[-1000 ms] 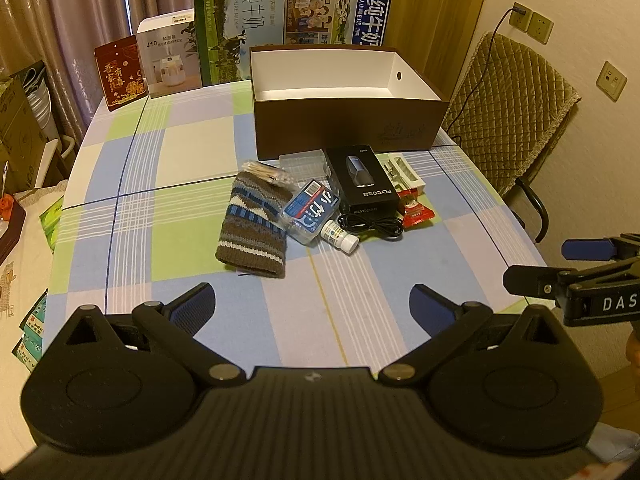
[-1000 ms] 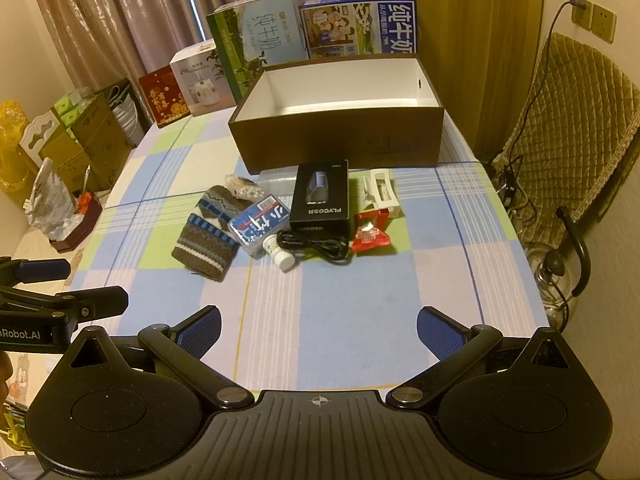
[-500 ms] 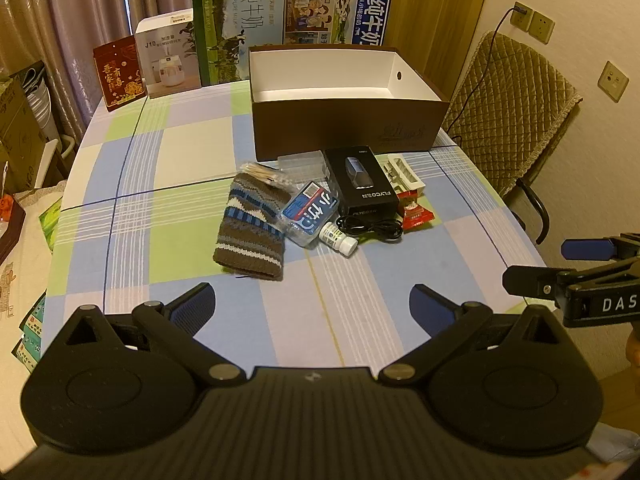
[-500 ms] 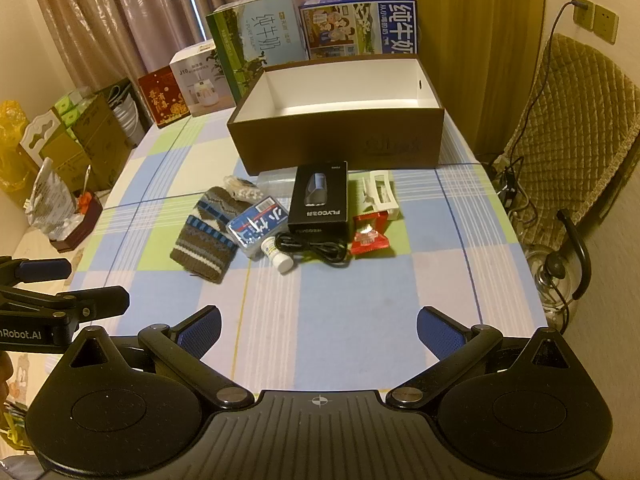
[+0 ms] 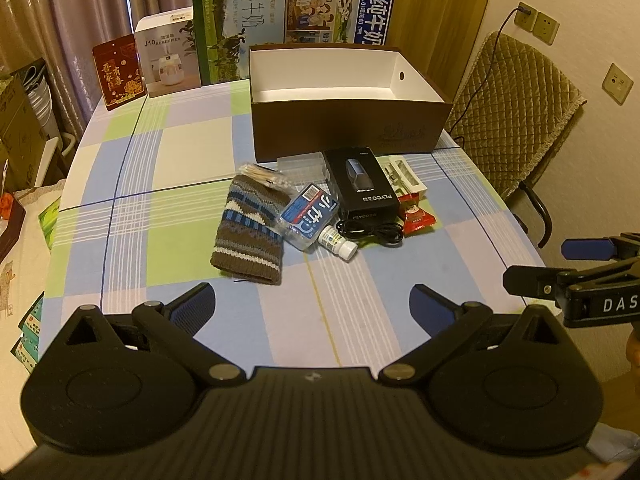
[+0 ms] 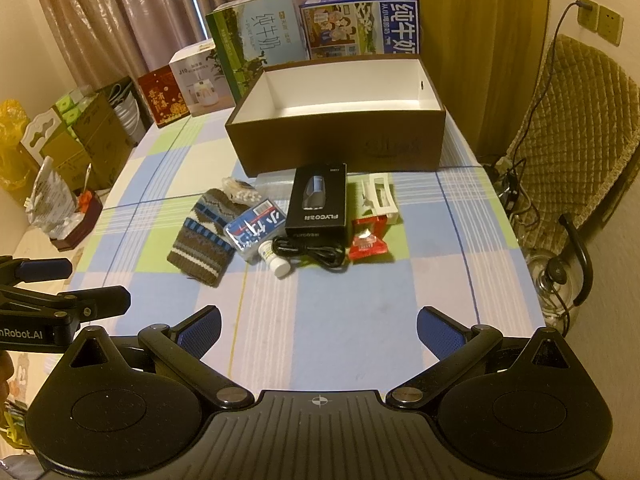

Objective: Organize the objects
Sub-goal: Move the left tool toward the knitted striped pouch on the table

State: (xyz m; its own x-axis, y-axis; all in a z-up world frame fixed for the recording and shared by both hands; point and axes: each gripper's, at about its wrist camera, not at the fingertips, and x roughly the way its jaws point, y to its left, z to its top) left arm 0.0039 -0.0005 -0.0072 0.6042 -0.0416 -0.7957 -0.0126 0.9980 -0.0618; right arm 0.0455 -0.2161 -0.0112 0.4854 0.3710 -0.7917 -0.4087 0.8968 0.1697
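Both claws spread, empty: left claw (image 5: 312, 304), right claw (image 6: 319, 326). Clutter ahead of both, before box (image 5: 348, 130). Risk: bottle (image 5: 338, 241) rolling, cable (image 6: 310, 254) snagging if grabbed carelessly.

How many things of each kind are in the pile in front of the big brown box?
Knitted pouch: 1
Cotton swab packs: 1
Clear plastic cases: 1
Blue packs: 1
Small white bottles: 1
Black boxes: 1
Black cables: 1
White trays: 1
Red snack packets: 1
Total: 9
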